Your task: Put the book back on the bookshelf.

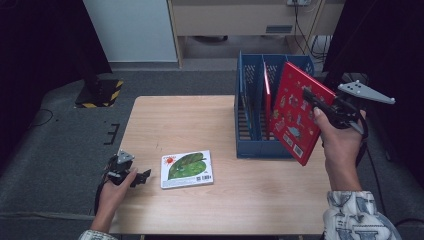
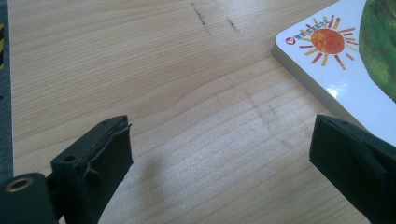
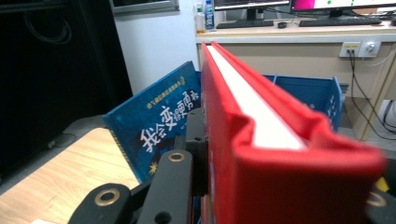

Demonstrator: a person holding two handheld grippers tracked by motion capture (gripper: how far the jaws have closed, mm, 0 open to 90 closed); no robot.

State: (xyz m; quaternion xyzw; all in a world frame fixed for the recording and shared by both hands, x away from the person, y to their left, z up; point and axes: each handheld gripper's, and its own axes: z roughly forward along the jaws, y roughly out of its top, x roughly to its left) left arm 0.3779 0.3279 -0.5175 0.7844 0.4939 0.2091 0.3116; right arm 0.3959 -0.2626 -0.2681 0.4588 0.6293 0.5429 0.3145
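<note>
One glossy red hardcover book (image 1: pixel 296 111), clamped, right hand-held gripper (image 1: pixel 311 98)

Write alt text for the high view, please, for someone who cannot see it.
A person's right claw holds a red book beside a blue file rack on a wooden table. The left claw rests open near a white book with a green leaf cover.

- A red book (image 3: pixel 280 154) is seen edge-on, clamped between the jaws of the right gripper (image 3: pixel 261 186), its white pages exposed along the top.
- A blue book (image 3: pixel 159 126) with white characters is seen leaning just behind it.
- A blue rack (image 3: pixel 322 95) is seen behind the red book.
- A wooden table (image 3: pixel 60 177) is seen at lower left.
</note>
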